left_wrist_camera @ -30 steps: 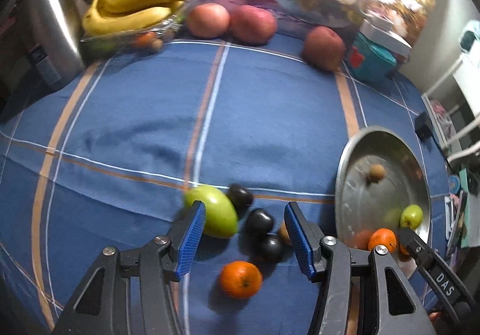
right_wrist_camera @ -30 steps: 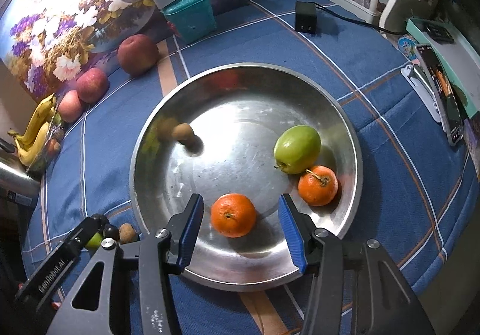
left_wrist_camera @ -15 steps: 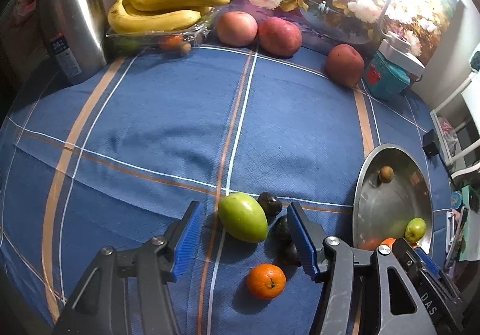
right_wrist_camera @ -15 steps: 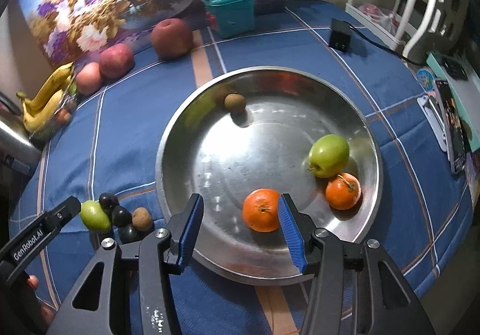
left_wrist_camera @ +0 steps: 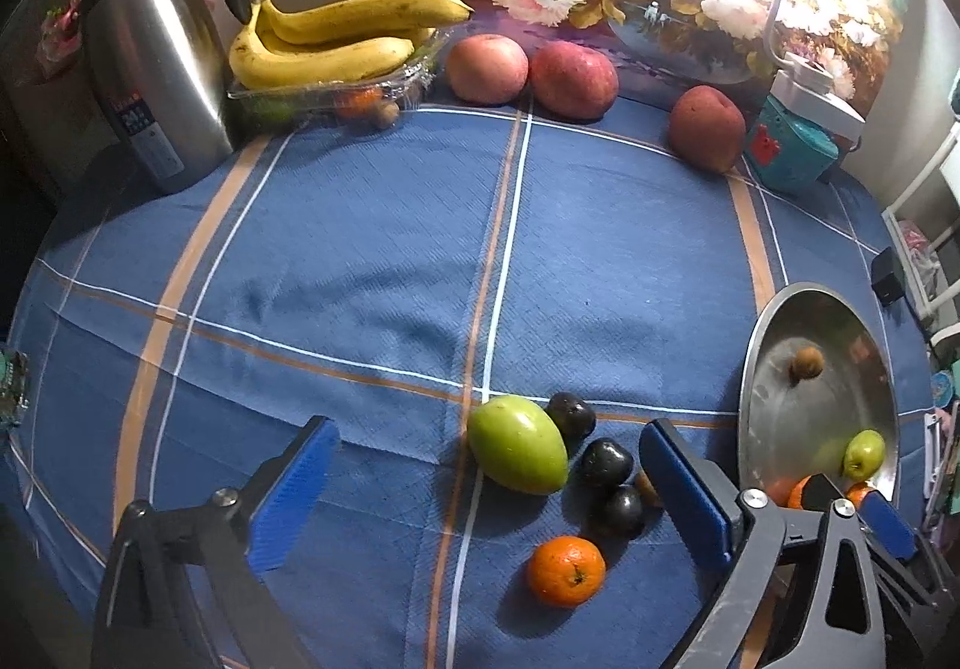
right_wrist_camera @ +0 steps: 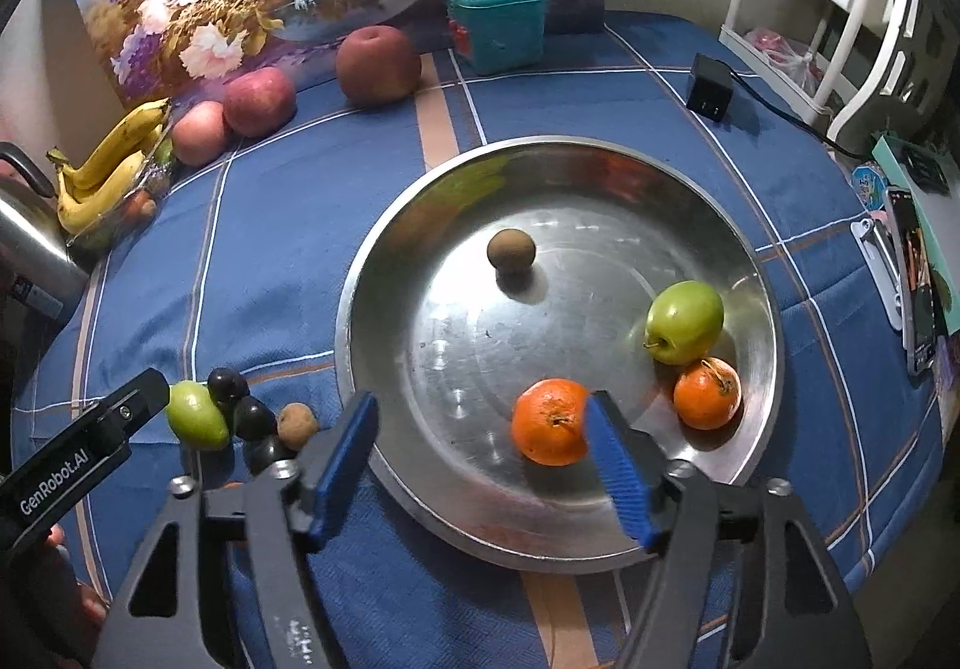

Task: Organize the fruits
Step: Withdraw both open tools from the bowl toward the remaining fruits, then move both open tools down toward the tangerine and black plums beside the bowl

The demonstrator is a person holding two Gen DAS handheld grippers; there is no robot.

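Fruits half-sorted | left tongs (left_wrist_camera: 480, 483) opening wide, empty, straddling oval green fruit (left_wrist_camera: 517, 444) mid-bench | right tongs (right_wrist_camera: 480, 465) opening, letting go round orange mandarin (right_wrist_camera: 551, 420) near shiny metal dish's (right_wrist_camera: 360, 273) front rim, so it stays put

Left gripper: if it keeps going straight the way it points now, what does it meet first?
Most likely the green mango-shaped fruit, which lies about midway between the opening fingers of the left gripper, with nothing held. The dark plums sit just right of that line; depth is uncertain.
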